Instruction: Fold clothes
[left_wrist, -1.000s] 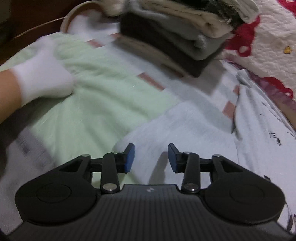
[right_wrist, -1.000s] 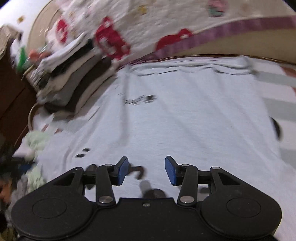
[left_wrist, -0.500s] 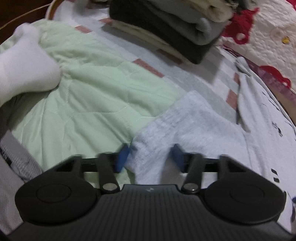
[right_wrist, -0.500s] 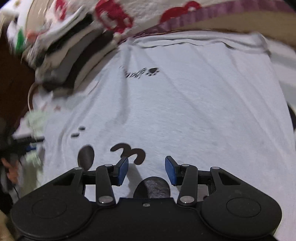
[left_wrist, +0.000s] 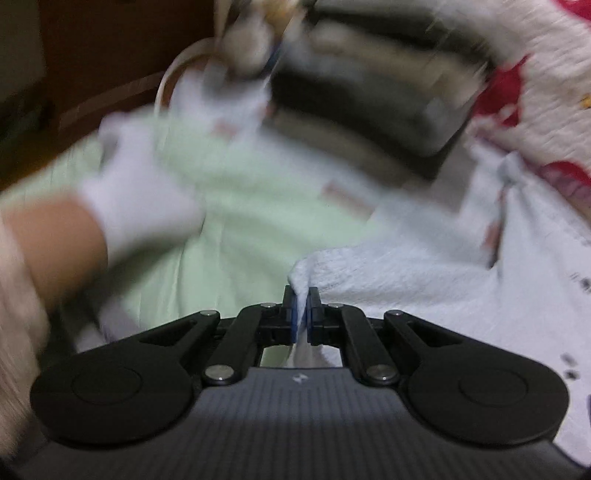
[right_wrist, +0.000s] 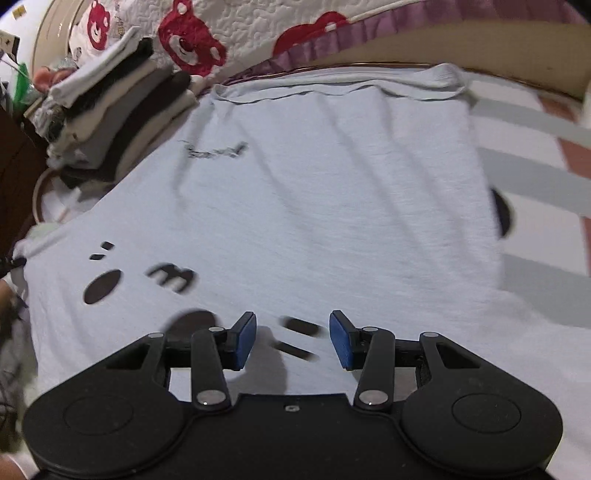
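Two grippers: one per hand
Gloved hand (left_wrist: 136, 192): one, resting on green blanket (left_wrist: 236, 229)
Left gripper (left_wrist: 301, 310): clamped on T-shirt (right_wrist: 314, 206) sleeve edge
Right gripper (right_wrist: 292, 340): jaws wide, empty, over spread shirt
Folded pile (right_wrist: 118, 107): one, beside the shirt

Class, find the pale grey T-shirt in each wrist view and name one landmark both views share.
Left wrist view: the T-shirt fills the right side, a fold pinched in the left gripper.
Right wrist view: the T-shirt is spread across the centre, beyond the open right gripper.
Shared landmark: the stack of folded clothes.
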